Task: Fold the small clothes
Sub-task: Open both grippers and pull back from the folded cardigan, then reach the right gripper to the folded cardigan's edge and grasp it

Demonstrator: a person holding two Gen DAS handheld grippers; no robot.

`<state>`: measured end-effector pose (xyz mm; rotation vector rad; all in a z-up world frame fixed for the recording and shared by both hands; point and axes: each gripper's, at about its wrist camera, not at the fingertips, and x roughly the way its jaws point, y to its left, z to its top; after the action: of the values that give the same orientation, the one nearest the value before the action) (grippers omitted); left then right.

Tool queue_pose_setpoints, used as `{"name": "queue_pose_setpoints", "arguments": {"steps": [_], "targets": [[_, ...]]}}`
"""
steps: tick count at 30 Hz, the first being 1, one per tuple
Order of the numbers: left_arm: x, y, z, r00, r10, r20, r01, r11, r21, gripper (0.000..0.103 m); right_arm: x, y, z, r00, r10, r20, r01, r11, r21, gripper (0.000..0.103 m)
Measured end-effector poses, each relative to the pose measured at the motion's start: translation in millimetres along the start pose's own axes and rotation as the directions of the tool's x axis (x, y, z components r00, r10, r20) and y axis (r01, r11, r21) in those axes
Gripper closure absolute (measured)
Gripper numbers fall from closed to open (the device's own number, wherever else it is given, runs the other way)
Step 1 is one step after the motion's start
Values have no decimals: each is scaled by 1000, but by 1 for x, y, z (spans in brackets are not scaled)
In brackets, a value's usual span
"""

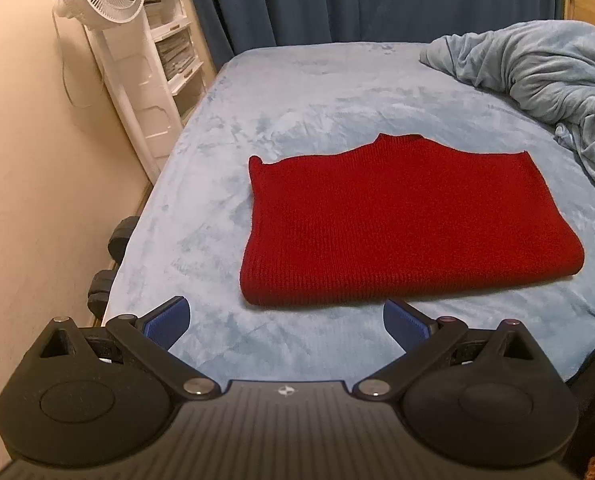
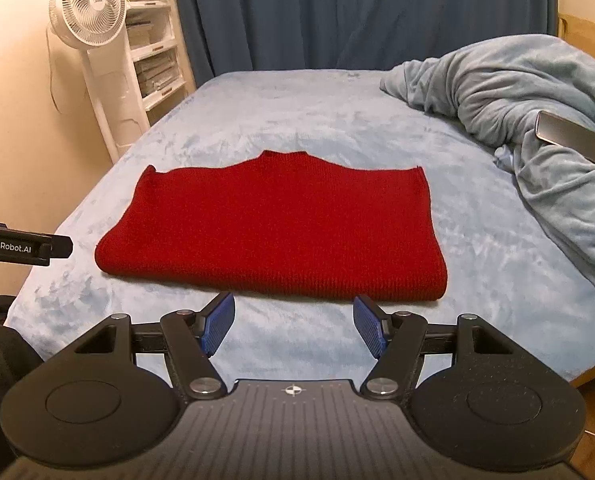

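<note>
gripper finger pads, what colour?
Blue, ribbed pads on black linkages; clearest in the right wrist view.

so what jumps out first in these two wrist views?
The red knitted sweater, lying folded in the middle of the pale blue plush bed cover, stands out at once. Both grippers, left and right, hang open just short of its near edge, holding nothing. A dark smartphone rests on the rumpled grey-blue blanket at the right.

Bare bed along near edge, far edge and left edge around red sweater; right edge blocked by heaped blanket carrying phone.
</note>
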<state>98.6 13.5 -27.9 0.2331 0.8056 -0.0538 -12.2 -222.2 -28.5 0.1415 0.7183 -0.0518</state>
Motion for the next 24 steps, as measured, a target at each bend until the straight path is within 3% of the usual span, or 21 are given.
{"name": "queue_pose_setpoints", "arguments": {"steps": [19,24], "targets": [[57,-2,22,997,0,-79,-2,1000,-26,0,55,-15,8,993,-3,-115,11,997,75,35],[65,-3,24,996,14,-88,-15,1000,-18,0,71,-32,9,990,17,-143,7,986,166,34]]}}
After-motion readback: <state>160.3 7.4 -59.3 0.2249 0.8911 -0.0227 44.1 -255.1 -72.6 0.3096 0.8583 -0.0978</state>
